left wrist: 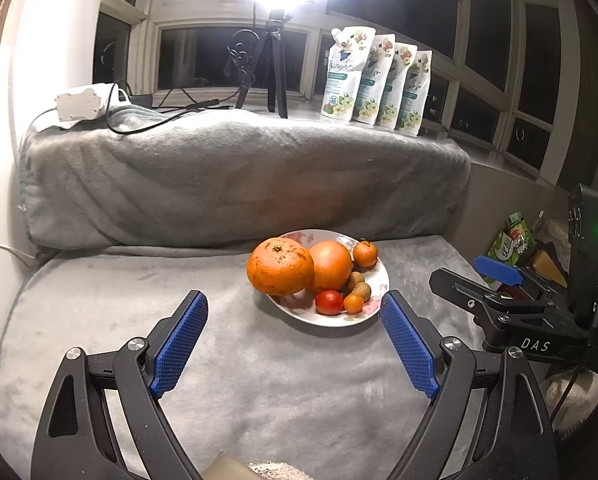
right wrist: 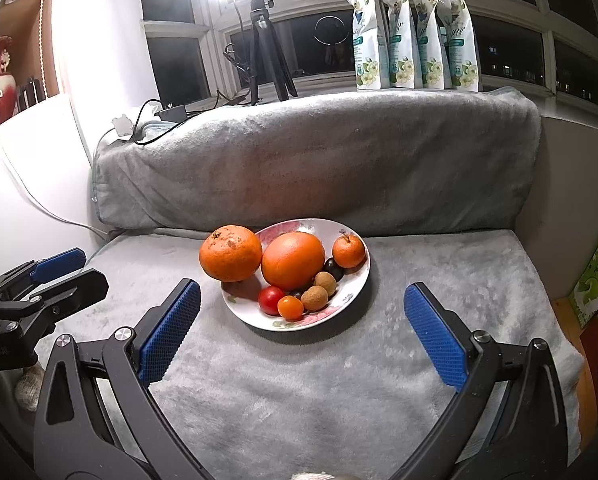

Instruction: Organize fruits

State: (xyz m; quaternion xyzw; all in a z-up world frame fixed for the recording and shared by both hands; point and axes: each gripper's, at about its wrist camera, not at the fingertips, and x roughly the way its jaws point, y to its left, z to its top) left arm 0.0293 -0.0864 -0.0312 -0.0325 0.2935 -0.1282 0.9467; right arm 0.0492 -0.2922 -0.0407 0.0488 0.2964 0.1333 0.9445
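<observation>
Both the left tongs [left wrist: 293, 340] and the right tongs [right wrist: 303, 332] gape wide, gripping nothing. Just ahead of them, a flowered plate [right wrist: 351, 300] on the grey blanket [right wrist: 299, 380] holds 2 large oranges [right wrist: 293, 260], a small mandarin [right wrist: 349, 251] and cherry tomatoes [right wrist: 271, 300].

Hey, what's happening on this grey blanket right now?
A person holds two grippers, and both the left gripper and right gripper are open and holding nothing. They hover short of a plate piled with oranges, tomatoes and small brown fruits. The rough-skinned orange perches on the plate's rim.
</observation>
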